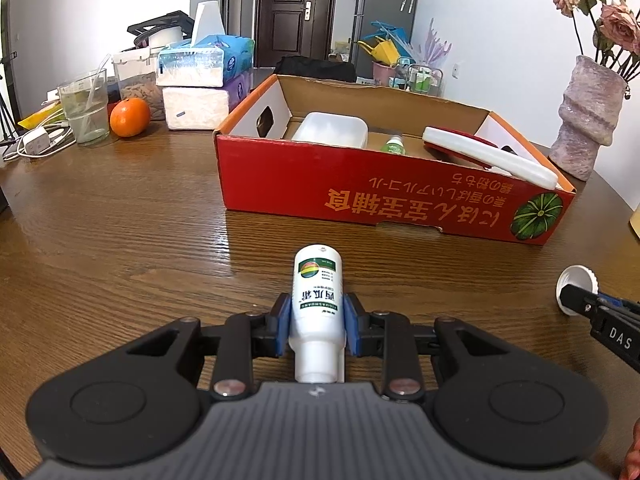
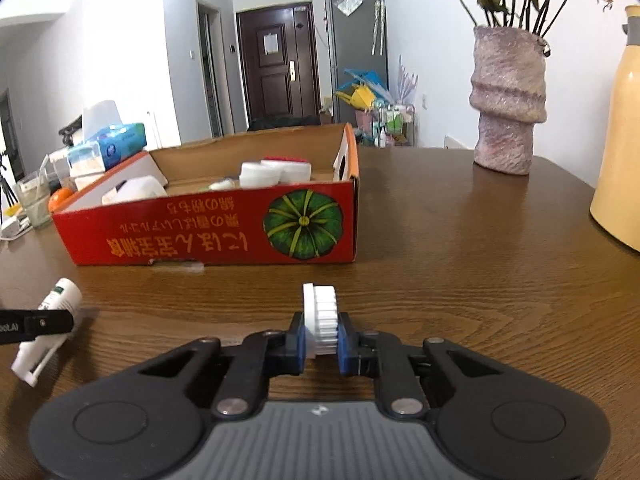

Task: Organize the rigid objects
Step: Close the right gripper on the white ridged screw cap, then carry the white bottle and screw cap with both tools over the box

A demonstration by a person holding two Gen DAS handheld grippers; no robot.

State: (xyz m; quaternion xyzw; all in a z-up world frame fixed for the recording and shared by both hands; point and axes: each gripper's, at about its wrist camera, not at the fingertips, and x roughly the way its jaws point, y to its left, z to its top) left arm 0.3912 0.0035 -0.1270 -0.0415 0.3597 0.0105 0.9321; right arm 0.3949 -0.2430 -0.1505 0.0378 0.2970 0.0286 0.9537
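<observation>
My left gripper (image 1: 317,312) is shut on a small white bottle (image 1: 317,300) with a green label, its open neck toward the camera, just above the wooden table (image 1: 140,240). In the right wrist view the same bottle (image 2: 60,300) shows at the left edge between black fingers. My right gripper (image 2: 321,336) is shut on a white ribbed cap (image 2: 320,318), held on edge; the cap (image 1: 576,280) also shows at the right of the left wrist view. A red cardboard box (image 1: 380,196) (image 2: 208,232) lies beyond, holding a white container (image 1: 332,128), a small green bottle (image 1: 394,146) and a flat white-and-red item (image 1: 488,156).
A pink textured vase (image 2: 508,100) with dried roses stands back right, a yellow jug (image 2: 620,140) at the far right. Tissue packs (image 1: 208,76), an orange (image 1: 129,117), a glass (image 1: 85,108) and a power strip (image 1: 36,142) crowd the back left.
</observation>
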